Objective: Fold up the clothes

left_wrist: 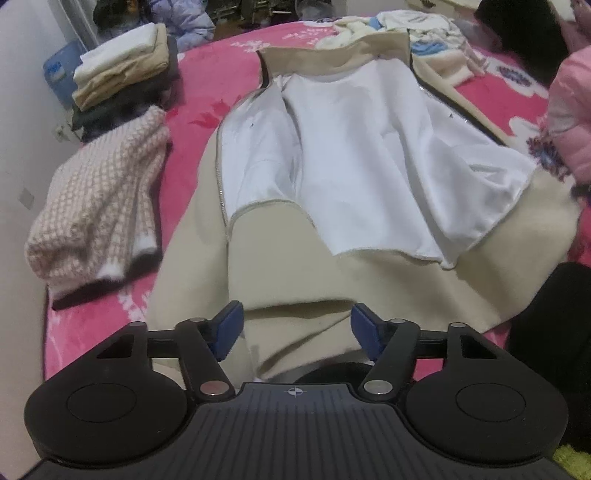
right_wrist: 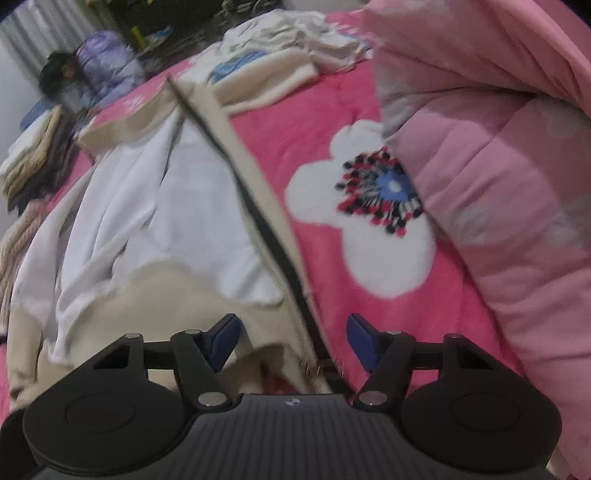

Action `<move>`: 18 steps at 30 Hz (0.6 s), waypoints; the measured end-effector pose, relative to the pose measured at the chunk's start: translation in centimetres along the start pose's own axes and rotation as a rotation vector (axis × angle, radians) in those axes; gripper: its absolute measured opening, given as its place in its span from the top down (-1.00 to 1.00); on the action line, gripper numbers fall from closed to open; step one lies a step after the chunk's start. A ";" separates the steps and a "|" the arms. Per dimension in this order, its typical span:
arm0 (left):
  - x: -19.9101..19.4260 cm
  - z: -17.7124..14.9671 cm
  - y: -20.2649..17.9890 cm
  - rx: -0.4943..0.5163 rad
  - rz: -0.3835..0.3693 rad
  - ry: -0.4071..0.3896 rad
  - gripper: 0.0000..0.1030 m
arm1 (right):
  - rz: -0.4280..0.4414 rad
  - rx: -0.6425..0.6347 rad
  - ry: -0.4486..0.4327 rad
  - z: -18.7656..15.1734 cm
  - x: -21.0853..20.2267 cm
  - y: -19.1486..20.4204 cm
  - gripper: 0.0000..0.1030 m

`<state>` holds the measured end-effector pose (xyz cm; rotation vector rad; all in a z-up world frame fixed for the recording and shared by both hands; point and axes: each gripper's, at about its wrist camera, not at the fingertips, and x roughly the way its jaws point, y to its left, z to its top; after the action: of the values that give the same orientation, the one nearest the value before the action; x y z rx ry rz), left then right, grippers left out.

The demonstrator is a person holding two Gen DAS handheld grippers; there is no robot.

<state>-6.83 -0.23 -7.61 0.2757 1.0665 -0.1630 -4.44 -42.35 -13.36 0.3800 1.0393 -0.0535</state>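
Observation:
A beige zip jacket (left_wrist: 288, 258) lies spread open on the bed with its white lining (left_wrist: 351, 158) facing up. My left gripper (left_wrist: 297, 332) hovers at the jacket's near hem. Its blue pads stand apart, and a loose fold of beige cloth lies between them without being pinched. In the right wrist view the same jacket (right_wrist: 166, 221) fills the left half. My right gripper (right_wrist: 293, 341) is over the near corner, where the dark zipper edge (right_wrist: 273, 236) ends. Its jaws are apart, with the zipper end lying between them.
A folded pink checked sweater (left_wrist: 99, 206) and a stack of folded clothes (left_wrist: 125, 74) sit to the left. Unfolded pale garments (left_wrist: 417, 33) are heaped at the far end. A pink quilted coat (right_wrist: 498, 184) bulks on the right over the pink flowered blanket (right_wrist: 332, 122).

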 end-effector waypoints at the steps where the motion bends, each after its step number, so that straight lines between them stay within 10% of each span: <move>1: 0.0 0.0 0.1 -0.005 0.002 0.006 -0.11 | 0.002 0.019 -0.014 0.3 0.1 -0.3 -0.28; 10: -0.3 0.2 -1.0 0.019 0.016 0.022 0.00 | 0.040 -0.042 0.101 1.6 6.4 0.6 -0.24; 11: -0.6 0.4 -1.1 0.026 0.016 0.008 0.00 | -0.002 -0.087 0.109 1.4 7.1 1.2 -0.17; 13: -1.1 0.6 -1.4 0.036 0.010 -0.019 0.00 | -0.035 -0.112 0.075 1.3 6.6 1.6 0.70; 18: -1.7 1.2 -1.7 0.012 -0.041 -0.069 -0.01 | -0.049 -0.123 -0.079 2.5 2.2 1.8 0.82</move>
<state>-7.08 -2.17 -5.82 0.2575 1.0031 -0.2145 -0.84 -41.17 -13.56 0.2394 0.9688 -0.0477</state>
